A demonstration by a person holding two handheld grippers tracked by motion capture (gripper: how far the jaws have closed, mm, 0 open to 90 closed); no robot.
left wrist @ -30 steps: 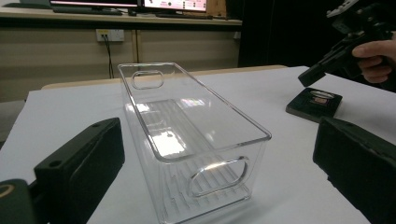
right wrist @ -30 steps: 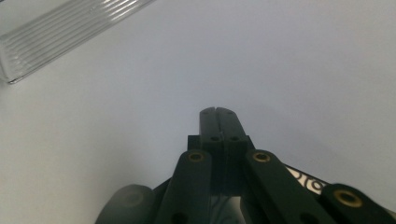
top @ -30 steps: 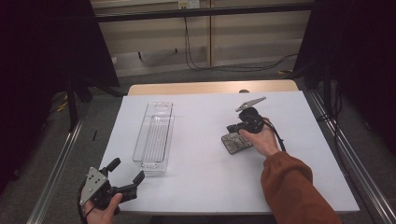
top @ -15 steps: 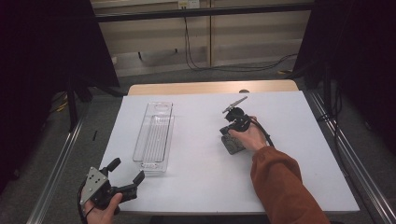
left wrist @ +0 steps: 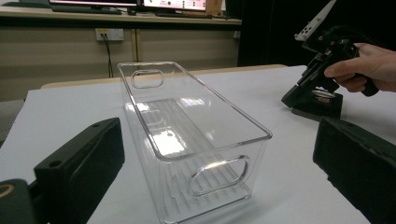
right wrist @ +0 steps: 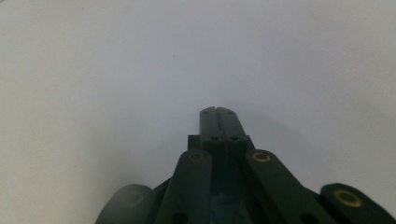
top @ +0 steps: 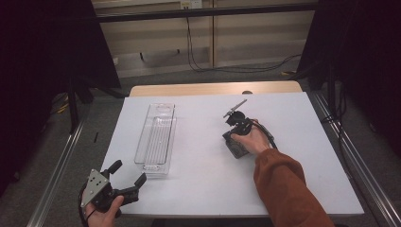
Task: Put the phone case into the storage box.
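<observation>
On the white tabletop (top: 198,184), one clear plastic bin (top: 156,139) is lying lengthwise, left of middle. It is looking light, rigid and slick, probably best gripped by a rim or an end handle cutout. Two grippers are showing: the left gripper (top: 126,181) is hovering near the bin's near end, jaws wide and empty; the right gripper (top: 235,146) is resting nose-down, jaws closed on nothing.

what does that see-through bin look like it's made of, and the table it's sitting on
The bin looks like clear hard plastic, glossy: the table shows through its walls, and its rim and ribbed floor catch bright reflections. The table has a matte white top, likely laminate or painted board; a pale wood-coloured edge shows along its far side.
</observation>
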